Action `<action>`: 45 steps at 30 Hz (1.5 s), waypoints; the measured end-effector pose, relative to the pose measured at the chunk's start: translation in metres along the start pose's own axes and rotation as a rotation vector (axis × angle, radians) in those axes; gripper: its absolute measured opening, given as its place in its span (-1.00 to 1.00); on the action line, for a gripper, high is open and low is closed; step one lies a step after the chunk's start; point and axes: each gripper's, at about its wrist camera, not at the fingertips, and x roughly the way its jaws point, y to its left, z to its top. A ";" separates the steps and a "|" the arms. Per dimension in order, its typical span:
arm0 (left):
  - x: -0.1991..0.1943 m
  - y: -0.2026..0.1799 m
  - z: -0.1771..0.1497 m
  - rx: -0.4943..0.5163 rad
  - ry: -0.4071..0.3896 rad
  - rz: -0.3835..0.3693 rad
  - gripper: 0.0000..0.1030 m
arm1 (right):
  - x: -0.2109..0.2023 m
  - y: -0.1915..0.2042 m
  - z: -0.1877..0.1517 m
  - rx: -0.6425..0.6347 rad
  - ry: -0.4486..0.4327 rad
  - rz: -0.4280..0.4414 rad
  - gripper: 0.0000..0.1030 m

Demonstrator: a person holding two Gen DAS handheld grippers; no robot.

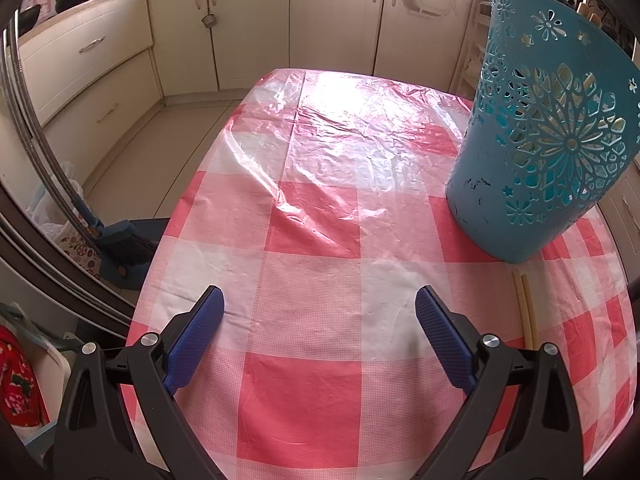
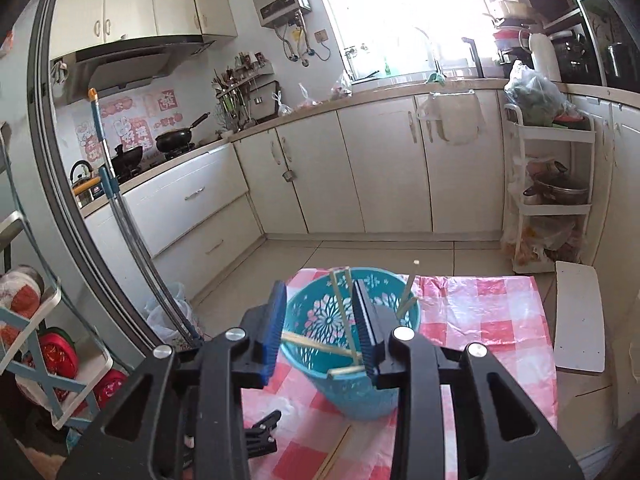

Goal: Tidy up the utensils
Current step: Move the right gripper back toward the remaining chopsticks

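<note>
The chopsticks [image 2: 345,312] are pale sticks, most of them standing or leaning inside the teal basket [image 2: 384,394], which sits on the worktop [image 2: 488,332] under its pink-and-white checked cloth. In the right wrist view the basket fills the lower middle of the frame, seen from above into its open mouth: two sticks rise near the middle, one lies across the near rim, and another pair leans at the right rim. The right tongs [image 2: 320,318] hover over that mouth, blue pads partly spread with a clear gap; the sticks show in the gap between them, but the pads press on none of them (whether one brushes the right pad I cannot tell). At the bottom middle of this frame more sticks lie flat on the cloth in front of the basket.

The left wrist view gives the basket from the side instead, at the right of the frame, its flower cut-outs showing pale sticks within. It also shows what the other view only hints at: a loose pair [image 1: 526,306] flat on the cloth just below the basket's base, at the lower right. The left tongs [image 1: 319,300] are spread wide above bare cloth at the bottom of the frame, holding nothing; the loose pair lies just to the right of the right-hand pad, apart from it. A broom [image 1: 124,248] leans at the left edge, beyond the worktop.
</note>
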 end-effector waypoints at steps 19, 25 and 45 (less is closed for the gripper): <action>0.000 0.003 -0.001 -0.011 -0.006 -0.013 0.81 | 0.086 0.004 -0.148 0.033 0.442 -0.175 -0.59; -0.001 0.004 -0.002 -0.015 -0.009 -0.019 0.81 | 0.087 0.000 -0.155 0.015 0.449 -0.191 -0.60; 0.012 -0.015 0.010 0.064 0.040 0.044 0.86 | 0.065 -0.011 -0.171 -0.084 0.392 -0.163 -0.36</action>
